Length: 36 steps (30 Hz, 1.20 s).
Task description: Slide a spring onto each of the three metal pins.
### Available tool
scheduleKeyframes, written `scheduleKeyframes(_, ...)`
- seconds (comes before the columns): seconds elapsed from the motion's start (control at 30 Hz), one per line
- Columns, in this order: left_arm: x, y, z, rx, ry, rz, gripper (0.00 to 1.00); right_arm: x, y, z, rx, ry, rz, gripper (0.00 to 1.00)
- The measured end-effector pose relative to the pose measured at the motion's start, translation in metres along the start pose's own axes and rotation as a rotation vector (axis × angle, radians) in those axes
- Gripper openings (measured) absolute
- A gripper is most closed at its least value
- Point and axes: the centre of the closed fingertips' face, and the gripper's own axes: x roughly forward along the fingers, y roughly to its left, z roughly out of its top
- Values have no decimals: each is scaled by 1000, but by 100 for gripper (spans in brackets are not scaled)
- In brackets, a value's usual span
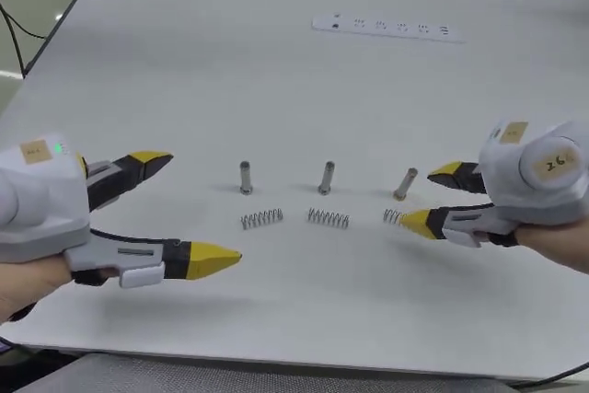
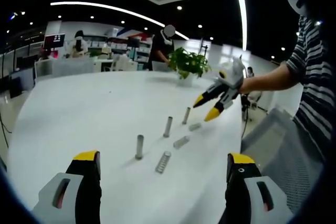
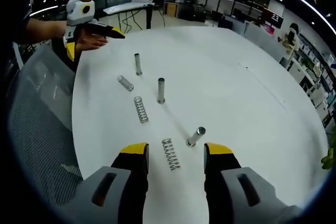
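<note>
White worktop (image 1: 276,71) is seen across the head view. Lower left of frame: left gripper (image 1: 204,207) is held above it, fingers spread wide, nothing gripped. Lower right: right gripper (image 1: 416,196), fingers likewise parted and empty, lower fingertip just beside the right spring (image 1: 392,216). Three springs are laid flat in a row across mid-frame, including the middle spring (image 1: 328,218) and left spring (image 1: 261,219). Just beyond each, a metal pin is noted: left pin (image 1: 246,177) and middle pin (image 1: 326,178) upright, right pin (image 1: 405,183) tilted. No spring is on any pin. Farthest, upper centre: power strip (image 1: 386,28).
</note>
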Motion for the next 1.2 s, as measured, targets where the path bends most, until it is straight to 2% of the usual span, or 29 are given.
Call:
scheduleKeyframes(0.43,-5,1,-3,-6,-1,12,98,5,15,-16,-84,74,72,39)
scheduleKeyframes(0.83,-9,1,-4,-8,1,20,98,13,12,-29,-126,135,107,28)
scheduleKeyframes(1.2,-11,3,-4,-3,6,23,98,22,11,-35,-150,166,129,20)
